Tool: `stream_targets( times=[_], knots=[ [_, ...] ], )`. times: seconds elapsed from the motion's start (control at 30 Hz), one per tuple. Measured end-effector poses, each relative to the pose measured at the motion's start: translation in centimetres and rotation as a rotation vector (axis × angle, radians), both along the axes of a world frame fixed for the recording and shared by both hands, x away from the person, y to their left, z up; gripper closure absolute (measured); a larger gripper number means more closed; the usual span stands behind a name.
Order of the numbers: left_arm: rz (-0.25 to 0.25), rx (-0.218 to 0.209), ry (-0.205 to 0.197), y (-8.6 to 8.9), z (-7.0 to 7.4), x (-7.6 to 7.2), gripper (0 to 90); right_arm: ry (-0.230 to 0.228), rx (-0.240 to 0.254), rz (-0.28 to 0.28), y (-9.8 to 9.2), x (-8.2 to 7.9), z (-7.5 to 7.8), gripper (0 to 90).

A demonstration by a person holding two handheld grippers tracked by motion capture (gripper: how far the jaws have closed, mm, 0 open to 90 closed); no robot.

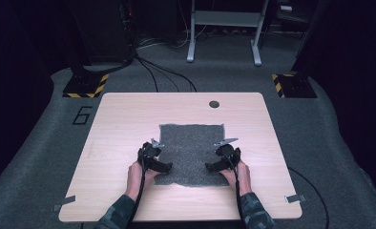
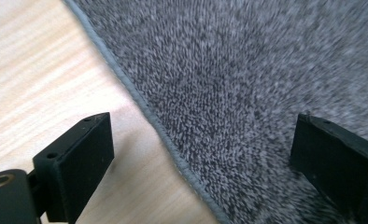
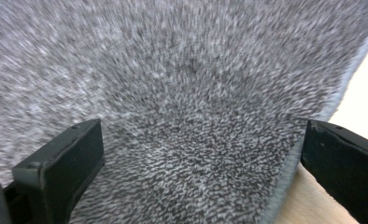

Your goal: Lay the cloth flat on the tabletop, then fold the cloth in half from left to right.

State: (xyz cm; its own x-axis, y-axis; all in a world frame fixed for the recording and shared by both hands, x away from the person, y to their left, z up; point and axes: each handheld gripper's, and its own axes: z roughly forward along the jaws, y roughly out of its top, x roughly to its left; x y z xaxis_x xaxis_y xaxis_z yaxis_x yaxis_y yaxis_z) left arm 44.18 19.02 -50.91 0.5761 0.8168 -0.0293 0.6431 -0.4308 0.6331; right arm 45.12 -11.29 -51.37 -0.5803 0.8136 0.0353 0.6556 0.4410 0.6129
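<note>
The light wooden table (image 1: 129, 119) has a round dark grommet hole (image 1: 214, 104) near its far edge. On the grey carpeted floor (image 1: 43, 157) lie black cables (image 1: 162, 74), yellow-and-black striped stand bases (image 1: 86, 86), and a white frame (image 1: 224, 28).

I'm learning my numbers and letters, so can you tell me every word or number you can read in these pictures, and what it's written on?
"6": a big dark number marked on the grey carpeted floor, left of the light wooden table.
No other text: the fuzzy grey cloth mat, the table and the black-and-yellow striped base plates carry no words. The things in the dark background are too dim to read.
</note>
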Motion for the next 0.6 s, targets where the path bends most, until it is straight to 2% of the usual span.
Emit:
stream_targets(
  times=[0.1, 0.17, 0.23, 0.3, 0.43, 0.47, 0.5, 0.6],
  knots=[
    [0.007, -0.018, -0.015, 0.8, 0.6, 0.3, 5.6, -0.021, 0.001, -0.004, 0.0, -0.3, 0.7, 0.0],
    [0.014, -0.036, -0.007, 1.2, 0.7, 0.7, 5.6, -0.027, -0.003, -0.003, 0.2, -0.4, 1.0, 0.0],
    [0.024, -0.033, -0.004, 1.6, 0.8, 1.1, 5.8, -0.025, 0.0, -0.003, 0.5, -0.7, 1.3, 0.0],
    [0.038, -0.065, 0.011, 2.0, 0.9, 1.5, 5.8, -0.04, 0.003, 0.013, 0.7, -0.9, 1.5, 0.0],
    [0.045, -0.086, 0.022, 2.5, 1.0, 2.8, 5.6, -0.029, 0.012, 0.043, 1.9, -1.6, 1.8, 0.0],
    [0.049, -0.083, 0.017, 2.6, 1.0, 3.1, 5.7, -0.042, 0.012, 0.064, 2.3, -1.6, 1.9, 0.0],
    [0.051, -0.086, 0.03, 2.7, 1.1, 3.7, 5.7, -0.039, 0.015, 0.069, 2.5, -1.8, 2.0, 0.0],
    [0.052, -0.087, 0.026, 2.7, 1.2, 4.7, 5.9, -0.034, 0.025, 0.097, 3.5, -2.2, 2.1, 0.0]
  ],
)
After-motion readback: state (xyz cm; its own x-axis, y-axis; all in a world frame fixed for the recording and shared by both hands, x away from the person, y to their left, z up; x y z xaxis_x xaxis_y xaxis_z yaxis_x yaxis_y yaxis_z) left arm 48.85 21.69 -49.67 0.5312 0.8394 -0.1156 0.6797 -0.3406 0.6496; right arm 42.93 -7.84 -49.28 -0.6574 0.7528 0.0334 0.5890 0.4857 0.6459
